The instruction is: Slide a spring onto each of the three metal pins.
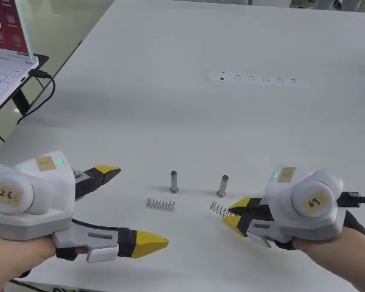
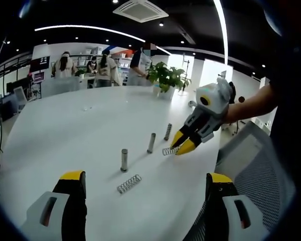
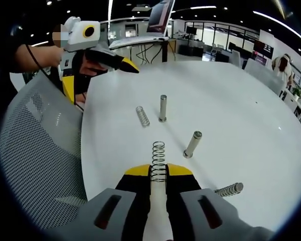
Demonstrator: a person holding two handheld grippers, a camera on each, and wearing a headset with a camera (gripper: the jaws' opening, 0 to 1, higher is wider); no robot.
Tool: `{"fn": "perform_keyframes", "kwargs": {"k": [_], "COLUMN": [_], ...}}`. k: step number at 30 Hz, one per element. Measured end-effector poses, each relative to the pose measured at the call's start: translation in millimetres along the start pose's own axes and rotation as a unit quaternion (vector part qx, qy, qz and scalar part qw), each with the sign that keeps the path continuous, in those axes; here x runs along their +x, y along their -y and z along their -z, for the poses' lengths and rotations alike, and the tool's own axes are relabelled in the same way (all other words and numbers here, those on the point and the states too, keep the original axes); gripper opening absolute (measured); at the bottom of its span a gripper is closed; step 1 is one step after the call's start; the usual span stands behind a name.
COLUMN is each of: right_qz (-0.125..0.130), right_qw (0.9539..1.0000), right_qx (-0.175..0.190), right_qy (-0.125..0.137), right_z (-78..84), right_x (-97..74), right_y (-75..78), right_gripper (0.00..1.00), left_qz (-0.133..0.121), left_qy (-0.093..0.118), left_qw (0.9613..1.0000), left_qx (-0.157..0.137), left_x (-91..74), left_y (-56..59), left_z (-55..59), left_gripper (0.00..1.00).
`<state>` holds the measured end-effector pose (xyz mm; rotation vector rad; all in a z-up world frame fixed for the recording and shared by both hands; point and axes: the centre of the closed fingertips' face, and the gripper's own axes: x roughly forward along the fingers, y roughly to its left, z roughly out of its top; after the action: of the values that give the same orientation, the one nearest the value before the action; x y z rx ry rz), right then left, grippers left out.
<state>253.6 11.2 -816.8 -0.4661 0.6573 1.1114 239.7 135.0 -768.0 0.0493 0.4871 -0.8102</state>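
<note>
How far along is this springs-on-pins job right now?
Roughly a third. One pin already looks dressed in a spring. The right hand-held gripper is shut on a second spring. Left to do: the first bare pin and the other bare pin, plus a loose spring lying on the table. The left hand-held gripper is open, holding nothing.

Observed: pins (image 1: pixel 174 181) looked smooth, satin-grey metal; each spring (image 1: pixel 160 204) was bright wire; table (image 1: pixel 170 91) was matt white; right claw (image 1: pixel 230 216) housing was smooth plastic.
</note>
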Motion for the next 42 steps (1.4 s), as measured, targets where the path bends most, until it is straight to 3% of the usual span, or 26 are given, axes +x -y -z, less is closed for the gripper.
{"fn": "perform_keyframes", "kwargs": {"k": [5,11,16,21,28,31,37,42], "right_qz": [-0.002,-0.002,-0.002,-0.019,-0.034,-0.027,-0.042,-0.049], "right_qw": [0.9999,0.9998,0.9998,0.9994,0.9975,0.9968,0.9932,0.9908], "right_qx": [-0.002,-0.013,-0.014,-0.023,-0.059,-0.072,-0.105,-0.121], "right_qy": [0.013,0.012,0.013,0.019,0.018,0.022,0.027,0.034], "right_z": [-6.5,-4.3,-1.4,-2.9,-2.5,-5.5,-10.2,-12.9], "right_x": [-12.5,-20.8,-26.2,-30.5,-31.1,-32.2,-35.6,-37.9], "right_y": [1.6,3.1,3.0,-6.2,-15.0,-14.9,-23.0,-24.6], "right_gripper": [0.08,0.08,0.08,0.08,0.08,0.08,0.08,0.07], "left_qz": [0.006,0.030,0.048,0.084,0.131,0.149,0.183,0.199], "left_qy": [-0.002,-0.019,-0.020,-0.025,-0.001,-0.001,-0.005,-0.002], "left_qw": [1.0000,0.9994,0.9986,0.9961,0.9911,0.9883,0.9811,0.9774], "left_qx": [-0.002,-0.006,-0.009,-0.005,0.020,0.032,0.061,0.072], "left_x": [2.1,4.6,9.3,17.4,37.8,46.5,64.8,73.1], "left_y": [3.7,12.2,19.7,35.4,56.0,63.0,79.4,86.5], "left_z": [0.7,10.8,11.6,14.0,-5.7,-10.1,-16.0,-20.1], "left_gripper": [0.94,0.84,0.73,0.58,0.42,0.38,0.31,0.28]}}
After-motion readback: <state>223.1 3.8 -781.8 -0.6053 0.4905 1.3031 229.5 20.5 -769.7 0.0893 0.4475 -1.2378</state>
